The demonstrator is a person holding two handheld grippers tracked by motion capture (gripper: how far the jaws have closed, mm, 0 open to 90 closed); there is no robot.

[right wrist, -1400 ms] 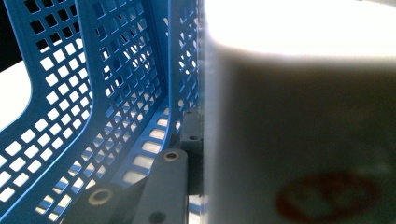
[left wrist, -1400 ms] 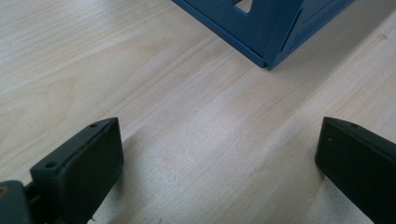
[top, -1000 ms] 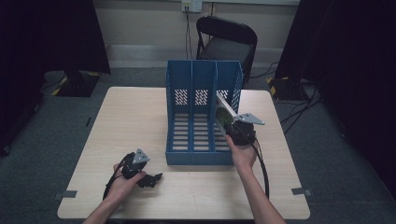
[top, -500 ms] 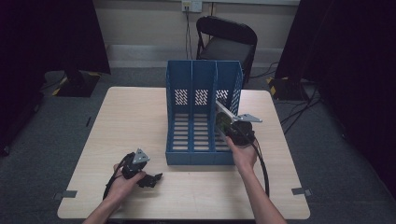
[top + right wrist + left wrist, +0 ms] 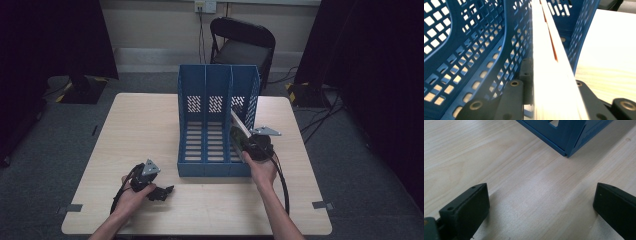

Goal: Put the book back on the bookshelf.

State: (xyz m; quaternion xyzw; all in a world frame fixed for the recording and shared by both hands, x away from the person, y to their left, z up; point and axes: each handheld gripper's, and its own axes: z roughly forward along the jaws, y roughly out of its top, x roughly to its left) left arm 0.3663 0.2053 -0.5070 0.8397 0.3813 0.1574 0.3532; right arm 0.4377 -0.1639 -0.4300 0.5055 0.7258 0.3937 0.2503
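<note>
Book [image 5: 239, 129], unreadable, in blue rack [image 5: 216, 95]

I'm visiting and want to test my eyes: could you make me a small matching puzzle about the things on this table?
Things:
1. blue file rack
2. book
3. left tool
4. folding chair

States:
a. open, resting on the table
b. behind the table
c. clamped in the right tool, entering the rightmost slot
d. standing mid-table, three slots

Pairs: 1-d, 2-c, 3-a, 4-b
</note>
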